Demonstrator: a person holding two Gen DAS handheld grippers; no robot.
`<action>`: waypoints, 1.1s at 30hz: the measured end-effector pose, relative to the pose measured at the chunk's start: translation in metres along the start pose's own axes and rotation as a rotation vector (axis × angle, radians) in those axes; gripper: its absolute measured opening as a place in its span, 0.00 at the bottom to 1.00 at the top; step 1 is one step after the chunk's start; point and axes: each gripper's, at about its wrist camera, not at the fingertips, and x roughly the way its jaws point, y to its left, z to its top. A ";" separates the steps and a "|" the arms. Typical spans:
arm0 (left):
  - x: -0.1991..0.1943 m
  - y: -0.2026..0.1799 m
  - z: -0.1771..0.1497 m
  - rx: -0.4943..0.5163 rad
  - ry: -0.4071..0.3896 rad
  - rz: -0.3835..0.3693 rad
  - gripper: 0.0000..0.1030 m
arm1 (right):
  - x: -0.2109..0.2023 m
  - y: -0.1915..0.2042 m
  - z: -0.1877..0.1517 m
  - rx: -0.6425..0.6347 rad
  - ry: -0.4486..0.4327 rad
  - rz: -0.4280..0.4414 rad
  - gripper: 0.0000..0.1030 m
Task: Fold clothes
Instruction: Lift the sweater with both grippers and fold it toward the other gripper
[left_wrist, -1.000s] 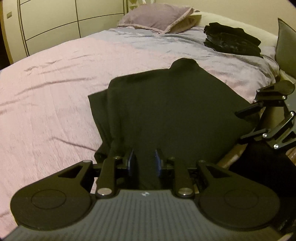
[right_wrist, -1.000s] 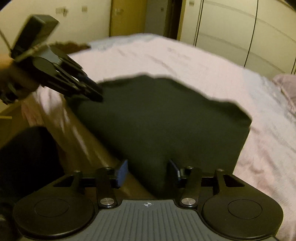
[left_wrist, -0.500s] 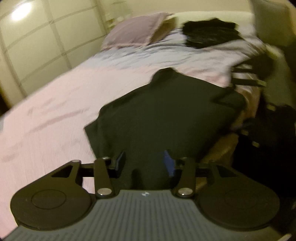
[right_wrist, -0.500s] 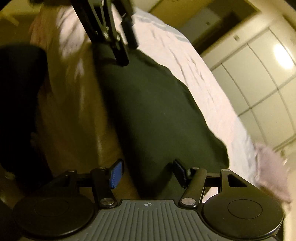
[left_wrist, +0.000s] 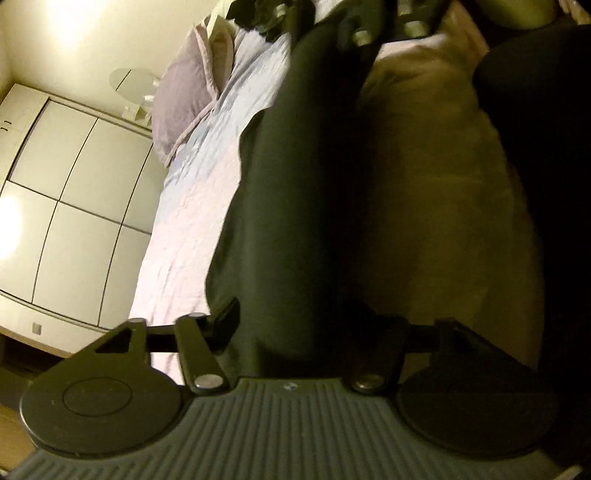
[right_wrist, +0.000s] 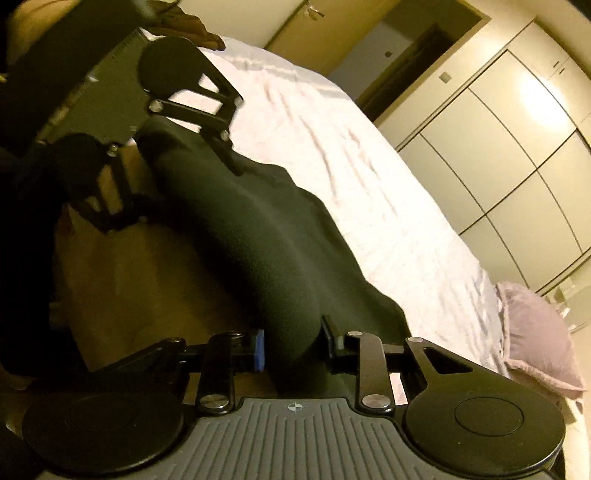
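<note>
A: Dark green soft knit garment (right_wrist: 266, 236) is lying along the near edge of the pale pink bedsheet (right_wrist: 332, 140), its hem hanging a little over the bed's side. It is looking limp and light, probably matte and not slippery; it will be sagging wherever it is unsupported.

B: Where to take hold?

A: At the near hem, one corner per tool. The right tool (right_wrist: 293, 341) is closing, fabric bunched between its blue pad and black pad; I cannot tell whether the pads are pressing yet. The left tool (left_wrist: 291, 325) is standing roughly half open, easing inward, straddling the hem with visible slack on both sides.

B: Appearance?

A: Plain, no print, partly folded into a broad slab with a soft ridge running lengthwise. The frames are dim and tilted, so seams and collar are not showing.
</note>
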 end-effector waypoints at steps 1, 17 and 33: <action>0.003 0.005 0.000 -0.017 0.007 -0.016 0.31 | 0.002 0.001 -0.001 -0.008 0.001 0.002 0.27; 0.017 0.027 0.002 -0.110 0.036 -0.107 0.18 | 0.054 0.029 -0.019 -0.068 0.004 -0.056 0.47; 0.022 0.020 -0.002 -0.073 0.044 -0.104 0.19 | 0.061 0.021 -0.033 -0.065 0.070 -0.072 0.34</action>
